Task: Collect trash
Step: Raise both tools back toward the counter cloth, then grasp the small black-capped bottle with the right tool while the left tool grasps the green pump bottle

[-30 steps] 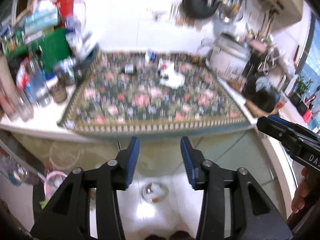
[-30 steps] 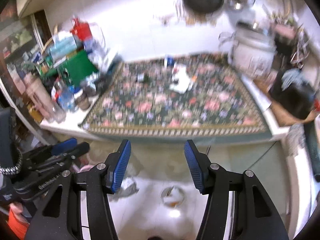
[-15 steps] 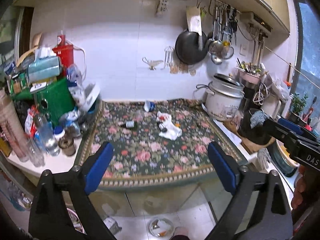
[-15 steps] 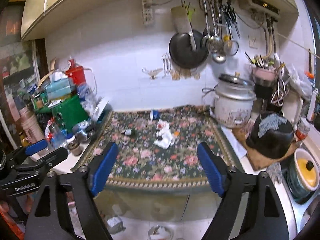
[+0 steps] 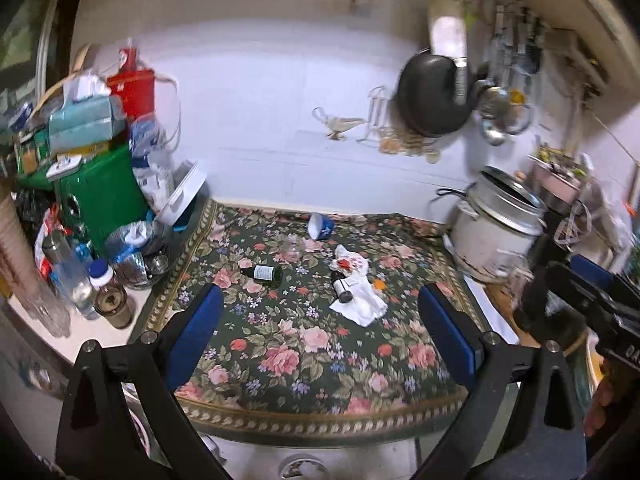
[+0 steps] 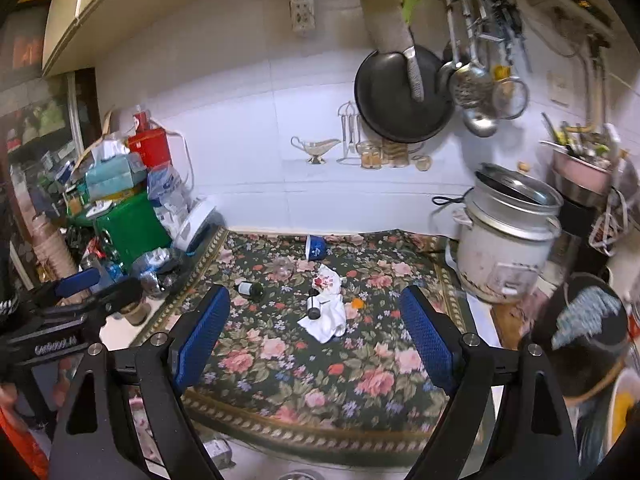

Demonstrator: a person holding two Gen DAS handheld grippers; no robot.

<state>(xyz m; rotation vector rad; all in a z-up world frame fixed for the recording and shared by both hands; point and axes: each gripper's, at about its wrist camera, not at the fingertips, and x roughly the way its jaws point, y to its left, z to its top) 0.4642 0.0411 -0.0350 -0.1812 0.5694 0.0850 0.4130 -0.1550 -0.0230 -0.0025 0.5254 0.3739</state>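
A: What is nearest the cameras?

B: The left hand-held gripper (image 5: pixel 320 336) and the right hand-held gripper (image 6: pixel 314 330), both over the near edge of the desk (image 6: pixel 476 312). Each has its blue pads spread wide with nothing between them. A floral cloth (image 6: pixel 320 368) covers the desk.

A: Where is the trash?

B: Around the middle of the cloth. A crumpled white tissue (image 6: pixel 326 320) lies there, stained red at its far end, with a small dark bottle (image 6: pixel 313 307) lying on its left part. Left of that, a second dark bottle (image 6: pixel 250 289) lies on its side. A small orange scrap (image 6: pixel 357 303) sits just right of the tissue.

A: And further back?

B: A clear glass jar (image 6: pixel 283 267) lies beyond the bottles, and a blue-and-white cup (image 6: pixel 316 247) is tipped over near the far edge.

A: The corners?

B: A rice cooker (image 6: pixel 506 240) stands at the far right corner. A green box (image 6: pixel 128 226) with stacked clutter stands off the far left corner.
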